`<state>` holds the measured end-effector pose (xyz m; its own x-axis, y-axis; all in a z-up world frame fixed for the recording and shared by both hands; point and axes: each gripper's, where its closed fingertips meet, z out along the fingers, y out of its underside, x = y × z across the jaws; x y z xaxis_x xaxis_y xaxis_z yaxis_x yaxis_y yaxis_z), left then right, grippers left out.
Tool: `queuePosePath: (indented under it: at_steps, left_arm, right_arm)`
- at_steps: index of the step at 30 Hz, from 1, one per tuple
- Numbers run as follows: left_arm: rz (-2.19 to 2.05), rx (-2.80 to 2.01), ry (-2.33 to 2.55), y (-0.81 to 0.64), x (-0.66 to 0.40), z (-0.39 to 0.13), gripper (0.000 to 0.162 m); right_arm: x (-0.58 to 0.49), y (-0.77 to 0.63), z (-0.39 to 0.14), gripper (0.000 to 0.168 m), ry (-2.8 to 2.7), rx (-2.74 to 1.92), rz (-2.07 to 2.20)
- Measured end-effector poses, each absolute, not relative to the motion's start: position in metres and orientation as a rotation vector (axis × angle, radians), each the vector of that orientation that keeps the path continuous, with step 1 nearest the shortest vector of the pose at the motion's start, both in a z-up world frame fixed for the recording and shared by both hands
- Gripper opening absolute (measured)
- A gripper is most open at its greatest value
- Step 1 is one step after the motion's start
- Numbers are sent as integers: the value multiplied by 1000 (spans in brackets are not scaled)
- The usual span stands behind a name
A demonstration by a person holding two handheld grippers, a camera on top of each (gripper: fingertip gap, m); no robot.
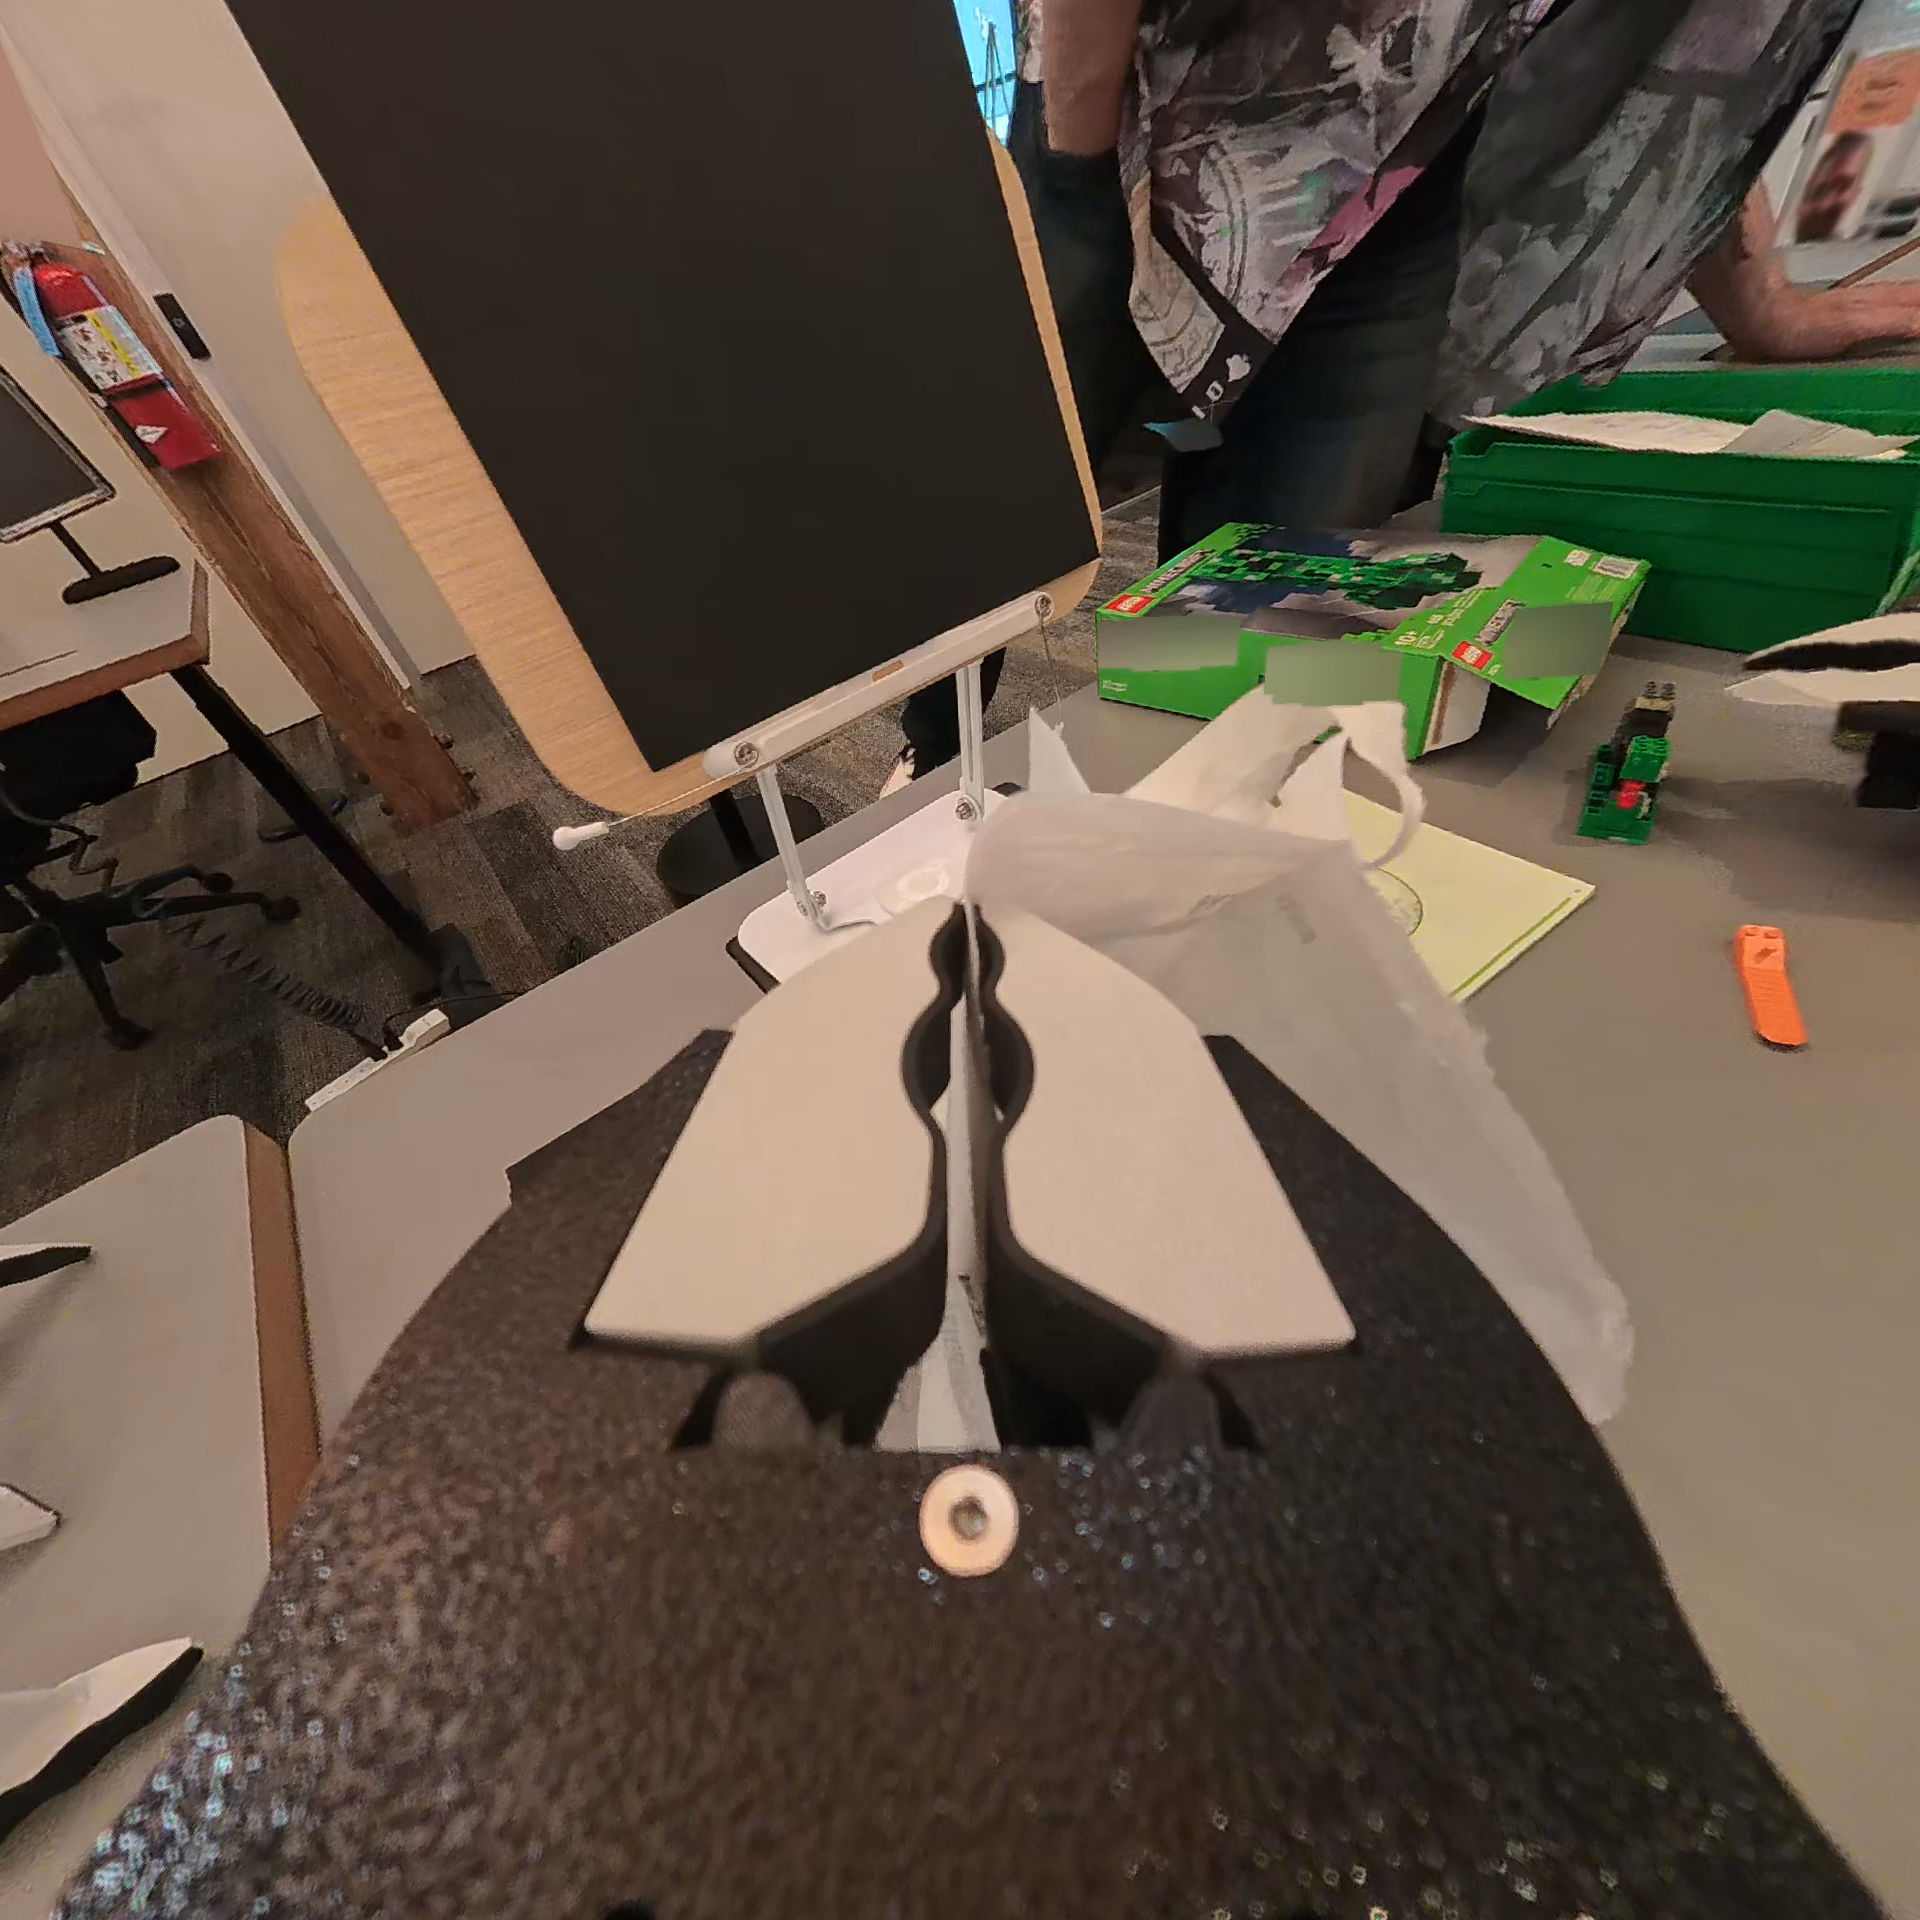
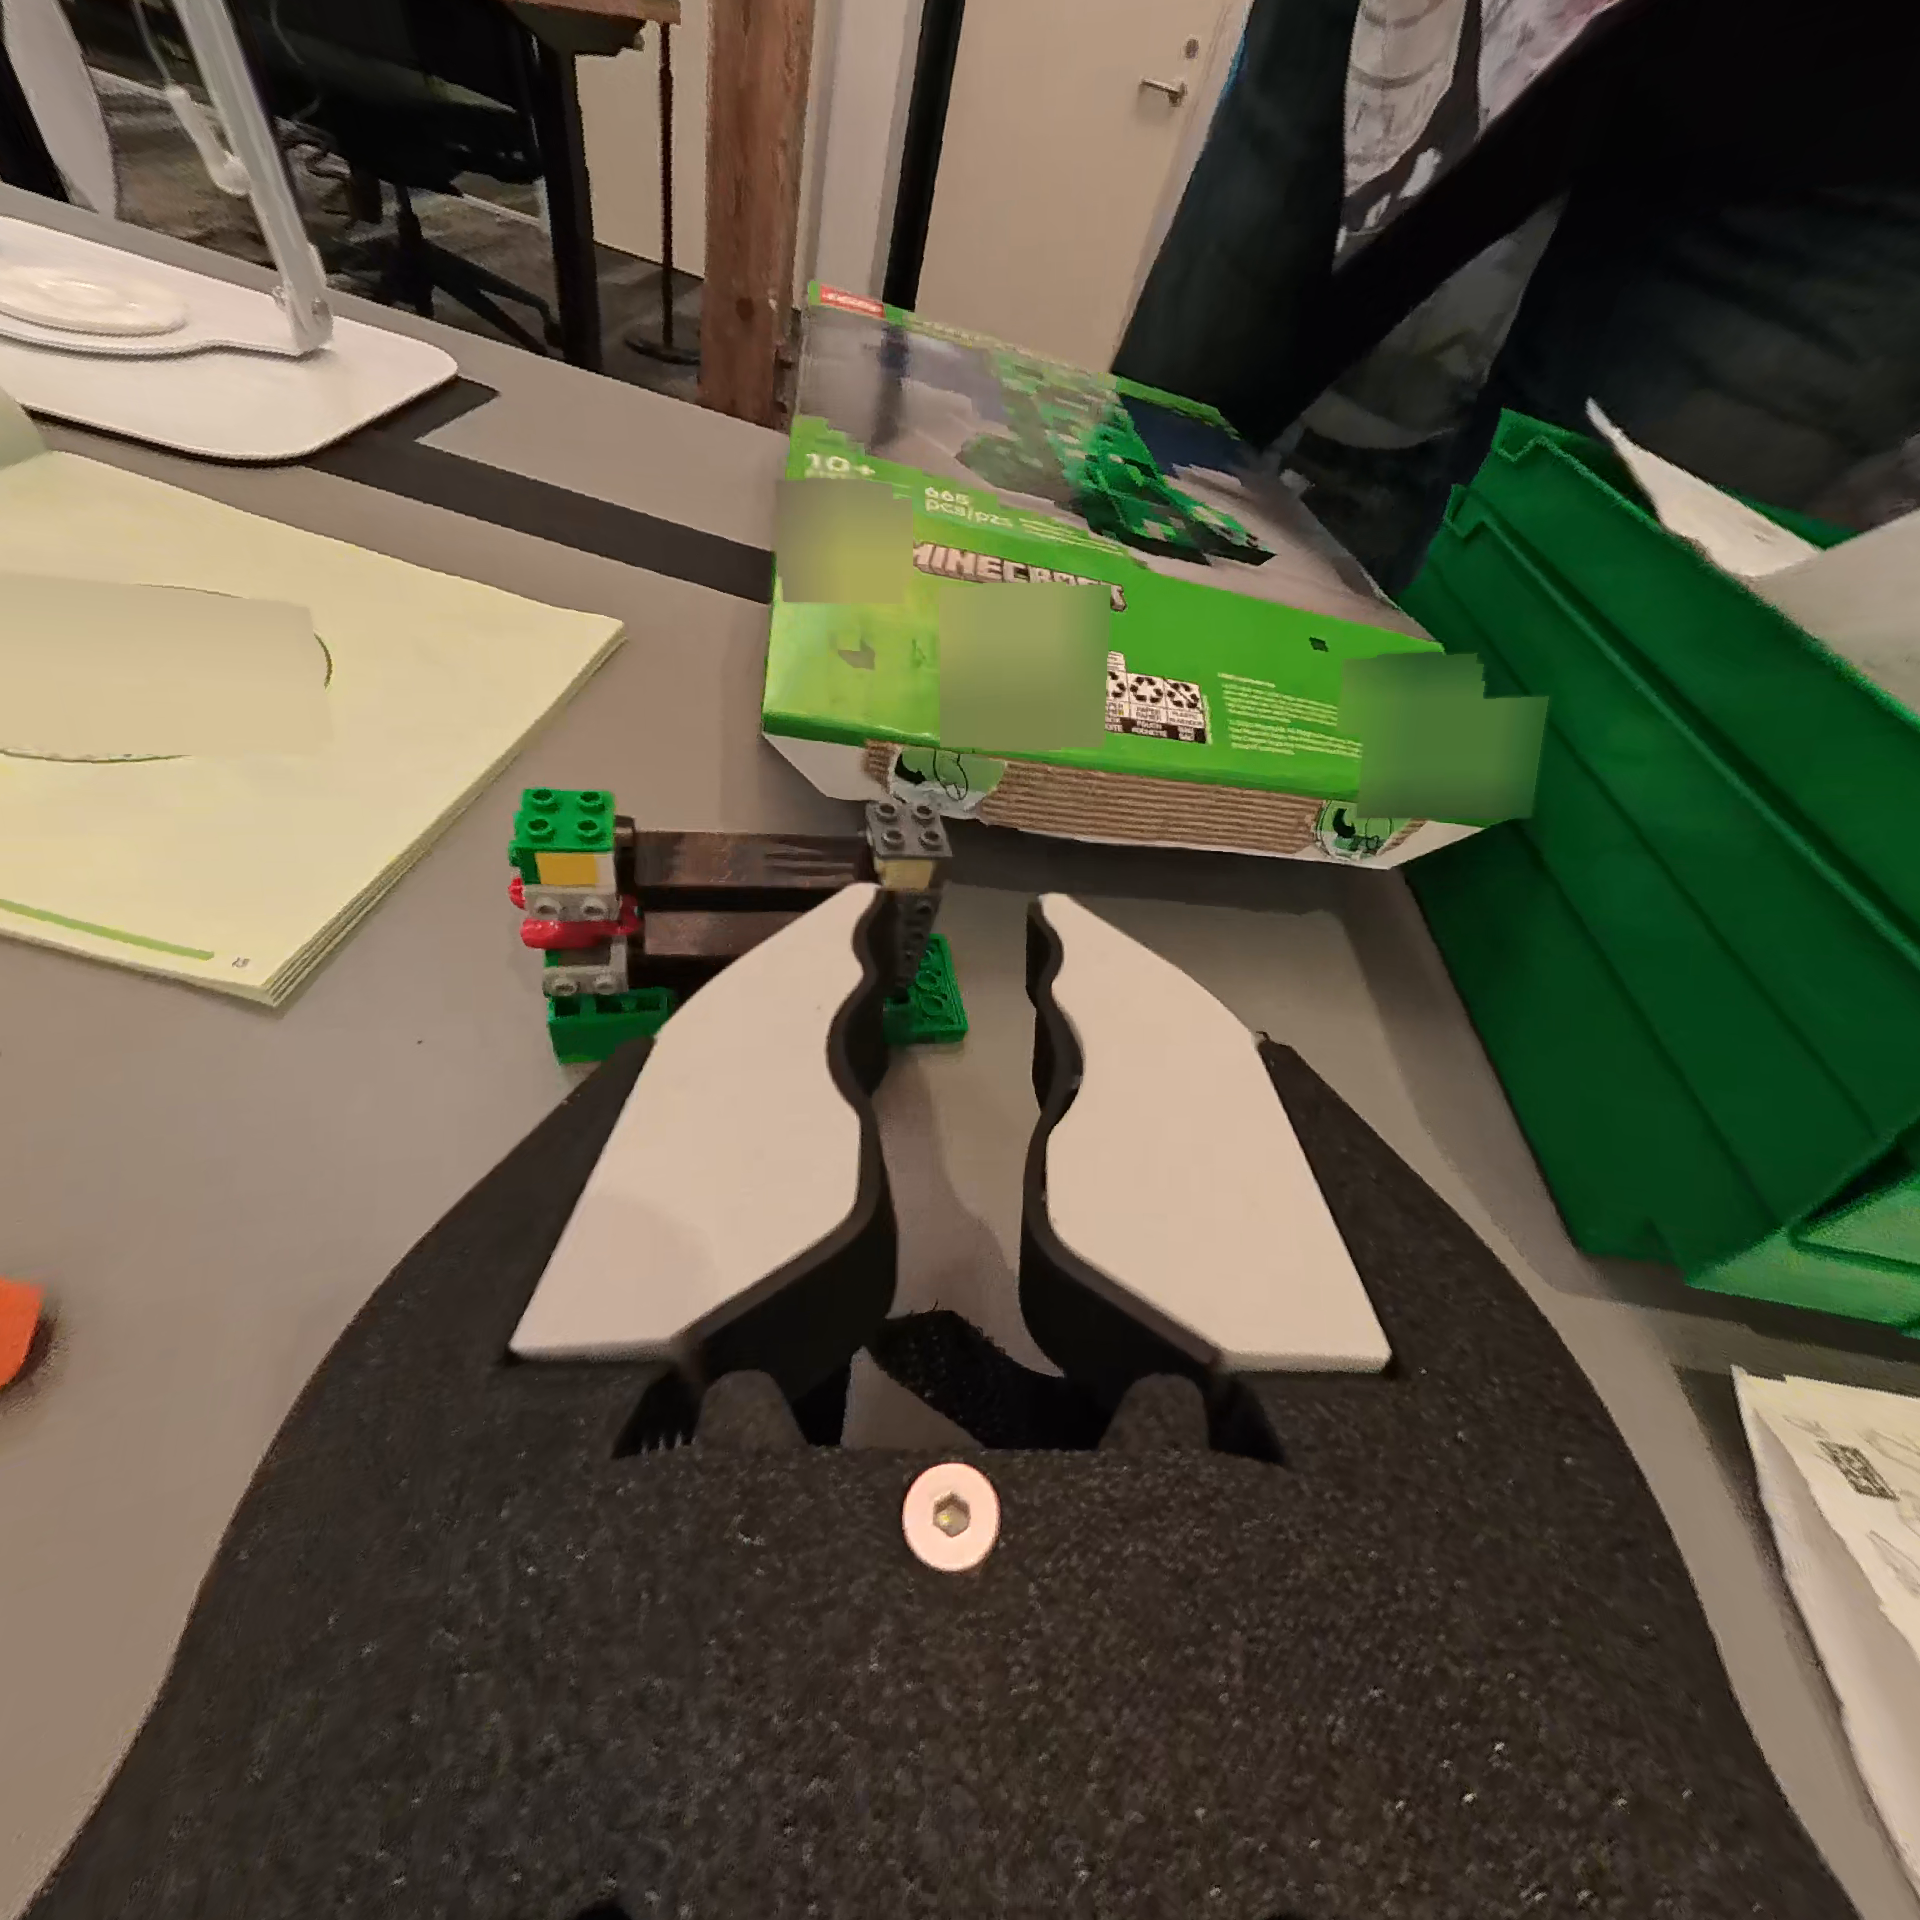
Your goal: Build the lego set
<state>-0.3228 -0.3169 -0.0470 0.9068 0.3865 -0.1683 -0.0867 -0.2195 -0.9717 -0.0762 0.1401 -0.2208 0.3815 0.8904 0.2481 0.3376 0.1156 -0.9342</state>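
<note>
Left gripper [image 1: 971, 940] nearest, fingers pressed together on thin white torn paper bag [image 1: 1247, 935], held up above grey table [image 1: 1714, 1143]. Bag best tipped slowly so no small bricks are lost. Green cardboard lego box [image 2: 1039, 582] seen behind. Small part-built lego model, green, brown, grey and red bricks [image 2: 644, 914], stood on table near box. Right gripper [image 2: 951, 914] held apart, empty, just before model; grey post to be gripped gently.

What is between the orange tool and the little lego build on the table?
Nothing. In the left wrist view, only bare grey table lies between the orange tool and the lego build.
</note>
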Motion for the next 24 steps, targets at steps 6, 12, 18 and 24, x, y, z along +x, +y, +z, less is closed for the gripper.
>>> queuePosePath:
  at_steps: [6, 12, 18, 24]
  left_arm:
    - [440, -1737, -237, -319, -325, -47, 0]
    - [446, -1745, -230, -316, -323, -47, 0]
    - [433, -1751, -230, -314, -324, -50, 0]
    - [430, -1754, -219, -313, -322, -50, 0]
  right_arm:
    - [-84, 134, -217, 32, -1114, -1473, 749]
    - [-103, 139, -222, 39, -1131, -1492, 686]
    - [-104, 143, -223, 32, -1118, -1538, 773]
    - [-105, 142, -227, 30, -1142, -1563, 785]
